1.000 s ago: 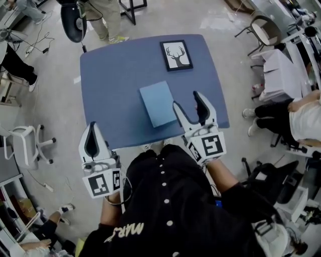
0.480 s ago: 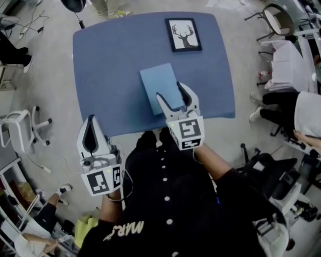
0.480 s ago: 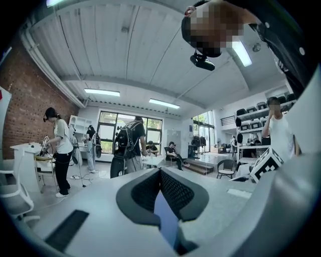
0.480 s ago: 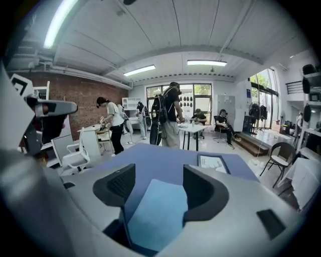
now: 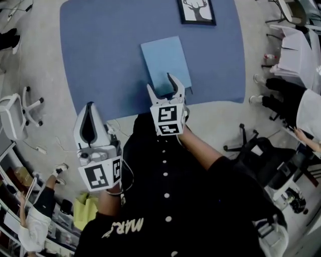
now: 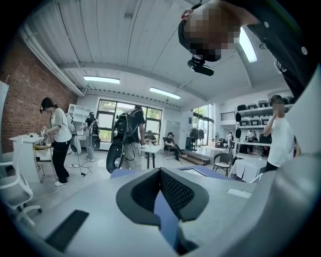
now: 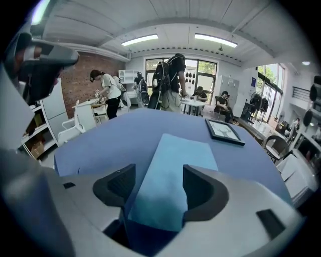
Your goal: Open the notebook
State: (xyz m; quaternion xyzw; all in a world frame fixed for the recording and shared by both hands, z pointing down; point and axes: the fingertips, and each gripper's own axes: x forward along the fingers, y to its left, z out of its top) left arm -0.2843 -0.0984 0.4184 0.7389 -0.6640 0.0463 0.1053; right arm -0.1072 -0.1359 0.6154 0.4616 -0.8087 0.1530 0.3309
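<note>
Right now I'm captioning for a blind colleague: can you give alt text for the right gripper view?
The right claw, its jaws just opened wider and gripping nothing, frames the near end of a closed light-blue notebook lying flat on a blue table. A framed picture lies farther back to the right.

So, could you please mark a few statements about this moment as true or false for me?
1. The notebook lies closed on the blue table. True.
2. The right gripper is shut. False: its jaws stand apart and have just been opening. The notebook's near end shows between them, with no pad pressing on it.
3. The framed deer picture lies on top of the notebook. False: it lies apart from it, farther back on the table.
4. The left gripper is shut and empty, off the table's near edge and away from the notebook. True.
</note>
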